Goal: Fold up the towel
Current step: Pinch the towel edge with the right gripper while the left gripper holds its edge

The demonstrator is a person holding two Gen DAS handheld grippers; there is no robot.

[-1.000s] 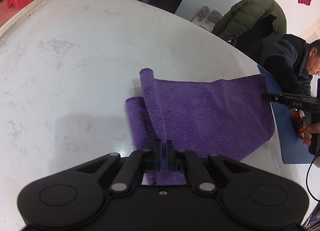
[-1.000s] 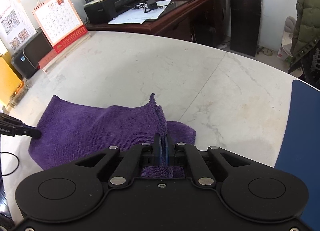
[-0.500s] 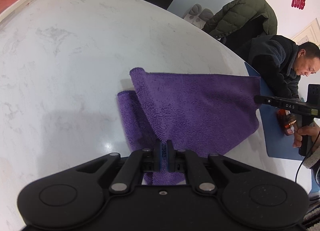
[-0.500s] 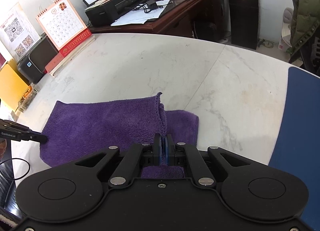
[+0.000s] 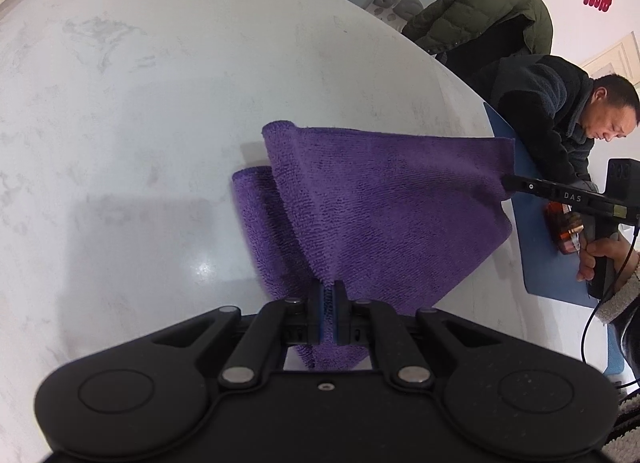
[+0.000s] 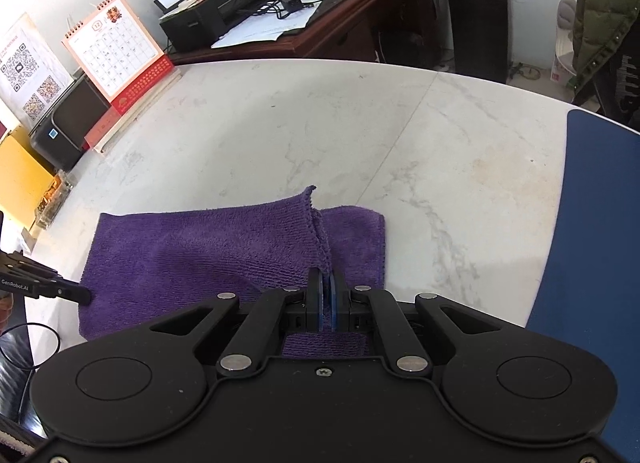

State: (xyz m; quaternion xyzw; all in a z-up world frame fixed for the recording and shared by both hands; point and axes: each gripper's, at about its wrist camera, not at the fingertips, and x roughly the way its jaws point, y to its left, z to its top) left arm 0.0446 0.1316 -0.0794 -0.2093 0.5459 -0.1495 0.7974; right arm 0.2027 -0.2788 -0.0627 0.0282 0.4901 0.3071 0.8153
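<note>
A: Towel [image 5: 380, 199] first: purple terry, lying on the white marble table [image 5: 140, 103], with its upper layer lifted off the layer under it.

B: Who is lifting it?

A: Going left to right in the left wrist view: the left gripper [image 5: 327, 295] has its jaws pressed together on a pinch of the towel's near edge. From there the cloth stretches up and to the right to the right gripper [image 5: 505, 183], whose tip bites the far corner. The lower layer shows as a strip at the left, flat on the table.

B: And past the towel?

A: A blue mat [image 5: 540, 255] lies on the table at the right edge, an amber object on it too blurred to name. A seated person in a dark fleece [image 5: 540, 111] leans over that side, and an olive puffer jacket [image 5: 480, 11] hangs behind.

B: What does the right wrist view add?

A: At far left the left gripper [image 6: 86, 297] shows as a thin black tip on the towel's [image 6: 200, 247] left edge. In the middle the right gripper [image 6: 327, 299] has its jaws clamped on a raised seam of cloth, the lower layer spread out to its right. Beyond, along the table's [image 6: 320, 123] left rim, stand a desk calendar [image 6: 114, 51] and a black printer [image 6: 224, 3] on a wooden desk.
</note>
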